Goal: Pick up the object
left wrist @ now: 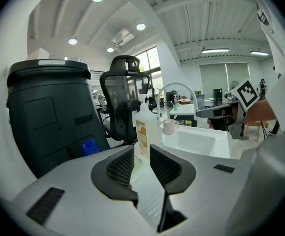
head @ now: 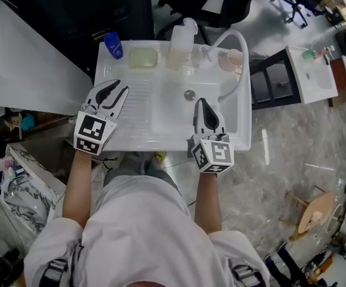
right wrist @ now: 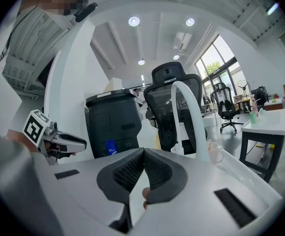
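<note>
The left gripper (head: 119, 88) hangs over the sink's ribbed drainboard (head: 138, 109) at centre left, its jaws a narrow gap apart and empty. The right gripper (head: 204, 101) hovers above the basin (head: 181, 115), its jaw tips meeting on nothing. A bottle (head: 180, 43), a mug (head: 233, 58) and a pale yellow block (head: 143, 57) sit untouched along the sink's upper edge.

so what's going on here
A person stands at a white sink unit with tongs in each hand. The left tongs hang open and empty over the ribbed drainboard; the right tongs are shut on nothing over the basin. A jug, mug and blue container sit untouched along the back. Nothing has been picked up yet.
</note>
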The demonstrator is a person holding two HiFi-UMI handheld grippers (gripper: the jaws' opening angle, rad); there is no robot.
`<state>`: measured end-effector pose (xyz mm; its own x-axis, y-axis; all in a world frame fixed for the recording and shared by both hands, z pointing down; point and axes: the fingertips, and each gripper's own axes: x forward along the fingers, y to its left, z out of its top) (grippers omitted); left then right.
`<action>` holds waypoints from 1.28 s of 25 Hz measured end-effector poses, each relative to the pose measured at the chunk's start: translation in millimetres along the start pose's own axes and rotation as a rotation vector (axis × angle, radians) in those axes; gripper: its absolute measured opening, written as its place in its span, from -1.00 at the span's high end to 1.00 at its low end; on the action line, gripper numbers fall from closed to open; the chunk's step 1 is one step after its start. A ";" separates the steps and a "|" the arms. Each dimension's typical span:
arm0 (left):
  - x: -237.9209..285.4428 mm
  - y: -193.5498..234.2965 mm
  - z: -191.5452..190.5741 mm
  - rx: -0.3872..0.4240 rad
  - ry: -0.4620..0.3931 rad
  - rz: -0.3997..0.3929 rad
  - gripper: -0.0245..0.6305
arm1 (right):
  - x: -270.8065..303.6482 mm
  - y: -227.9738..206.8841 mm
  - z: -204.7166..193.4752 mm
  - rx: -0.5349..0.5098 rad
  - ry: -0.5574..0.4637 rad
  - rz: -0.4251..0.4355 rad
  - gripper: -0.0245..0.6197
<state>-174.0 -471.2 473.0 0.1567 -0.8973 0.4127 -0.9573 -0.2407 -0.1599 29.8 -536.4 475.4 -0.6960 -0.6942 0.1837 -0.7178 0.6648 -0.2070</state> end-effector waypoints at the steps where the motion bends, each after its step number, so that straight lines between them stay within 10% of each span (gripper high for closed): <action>1: 6.1 3.0 -2.7 0.015 0.006 -0.014 0.64 | 5.3 0.7 -0.9 -0.002 0.000 -0.005 0.90; 18: 123.6 23.0 -71.1 0.508 0.281 -0.251 0.61 | 63.4 -2.8 -22.0 0.049 0.020 -0.032 0.90; 32: 205.9 28.1 -142.7 0.700 0.477 -0.356 0.61 | 83.9 -16.1 -48.4 0.058 0.086 -0.024 0.90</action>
<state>-203.3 -609.9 681.4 0.1480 -0.5168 0.8432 -0.4820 -0.7822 -0.3947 -18.1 -591.9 540.6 -0.6799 -0.6815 0.2708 -0.7333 0.6296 -0.2565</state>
